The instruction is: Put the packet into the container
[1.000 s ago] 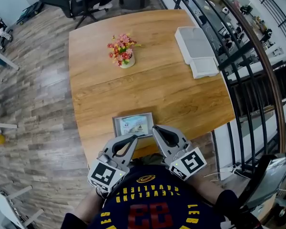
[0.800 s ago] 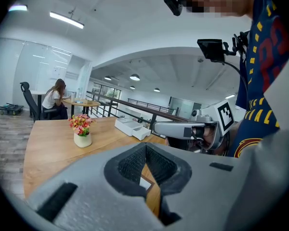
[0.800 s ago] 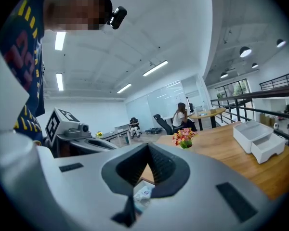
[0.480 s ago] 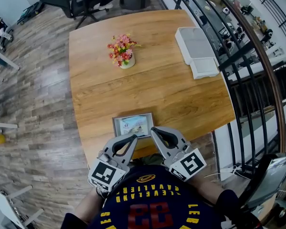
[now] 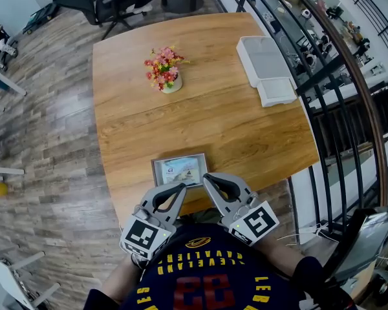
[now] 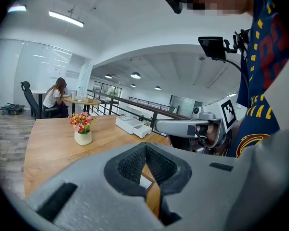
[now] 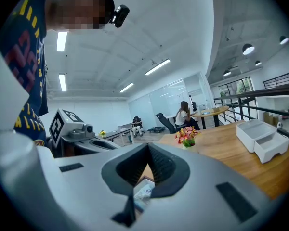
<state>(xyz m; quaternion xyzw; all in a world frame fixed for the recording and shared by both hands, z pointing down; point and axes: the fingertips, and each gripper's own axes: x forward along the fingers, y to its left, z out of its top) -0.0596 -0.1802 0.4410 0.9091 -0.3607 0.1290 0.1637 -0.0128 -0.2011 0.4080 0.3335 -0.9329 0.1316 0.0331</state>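
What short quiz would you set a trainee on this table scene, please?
1. True or false: the packet lies inside the white container.
2. The flower pot stands: A) between the grippers; B) on the table, toward its far side from the person; C) on the floor.
3. Fill in: the jaws of the left gripper and the right gripper are both ____.
Key: 1 false, it lies on the table just ahead of the grippers; 2 B; 3 shut, holding nothing.

A flower pot (image 5: 163, 70) stands on the wooden table (image 5: 213, 121), which a railing (image 5: 364, 102) borders.
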